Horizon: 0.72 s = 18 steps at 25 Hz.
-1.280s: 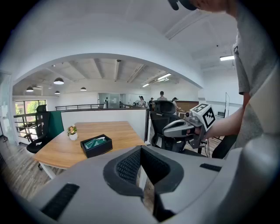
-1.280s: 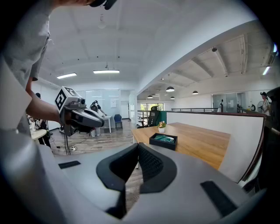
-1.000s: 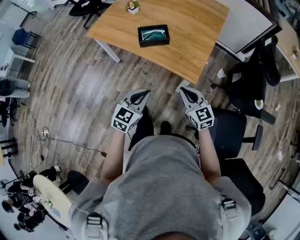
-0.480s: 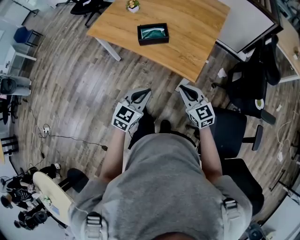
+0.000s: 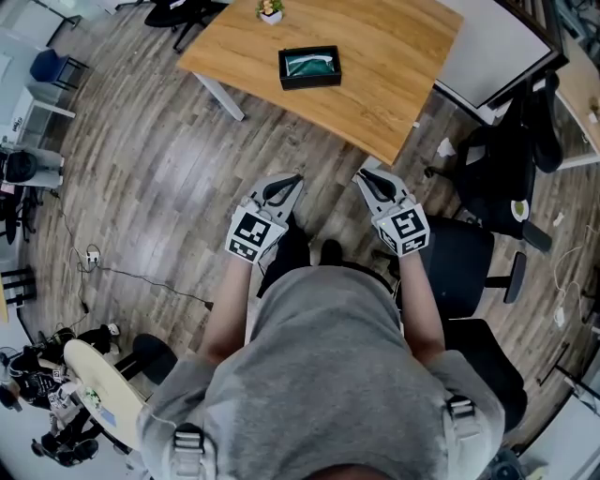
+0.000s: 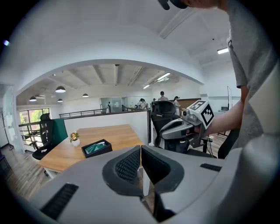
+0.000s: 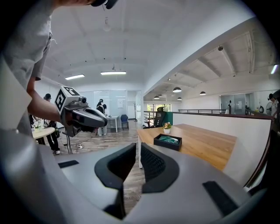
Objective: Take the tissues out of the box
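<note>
A black box with green-wrapped tissues in it lies on the wooden table, far ahead of both grippers. It also shows in the left gripper view as the box and in the right gripper view as the box. My left gripper is held over the floor in front of the person's body, and it is shut with nothing in it. My right gripper hangs beside it. Its jaws have just been opening and stand a narrow gap apart, empty.
A small potted plant stands at the table's far edge. Black office chairs are at the right, and a white partition borders the table. A cable runs over the wooden floor at the left.
</note>
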Tool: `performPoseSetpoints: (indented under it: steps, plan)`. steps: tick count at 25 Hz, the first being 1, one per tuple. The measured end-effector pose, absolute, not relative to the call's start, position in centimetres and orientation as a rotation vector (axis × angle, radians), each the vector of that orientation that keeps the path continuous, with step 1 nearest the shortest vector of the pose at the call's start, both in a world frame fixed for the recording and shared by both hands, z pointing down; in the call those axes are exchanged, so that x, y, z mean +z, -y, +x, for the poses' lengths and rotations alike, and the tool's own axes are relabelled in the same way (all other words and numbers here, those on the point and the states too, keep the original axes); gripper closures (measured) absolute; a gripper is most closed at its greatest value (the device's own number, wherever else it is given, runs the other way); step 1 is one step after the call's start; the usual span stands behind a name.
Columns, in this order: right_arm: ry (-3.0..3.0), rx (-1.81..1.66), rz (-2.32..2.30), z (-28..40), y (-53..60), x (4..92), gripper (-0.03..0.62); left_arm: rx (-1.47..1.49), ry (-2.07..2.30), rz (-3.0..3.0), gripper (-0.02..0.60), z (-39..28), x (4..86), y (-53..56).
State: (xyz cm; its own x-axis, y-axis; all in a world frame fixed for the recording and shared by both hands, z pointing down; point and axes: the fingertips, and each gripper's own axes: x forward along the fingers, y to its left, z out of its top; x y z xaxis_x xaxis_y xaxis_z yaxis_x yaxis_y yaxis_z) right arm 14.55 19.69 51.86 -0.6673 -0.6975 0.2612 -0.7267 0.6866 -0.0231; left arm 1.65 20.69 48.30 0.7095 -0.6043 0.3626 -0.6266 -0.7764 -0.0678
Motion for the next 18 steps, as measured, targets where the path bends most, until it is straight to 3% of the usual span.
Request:
performPoseSetpoints:
  steps: [9,18]
  plan:
    - [2.660,0.196,1.155,14.6,-20.3,52.3,0.499,0.529,1.077,2.849,0.547,0.9,47.9,-20.8]
    - [2.659,0.223,1.161,14.1,-20.8,53.1,0.332,0.501,1.063,2.823,0.415,0.6,48.0,-21.5]
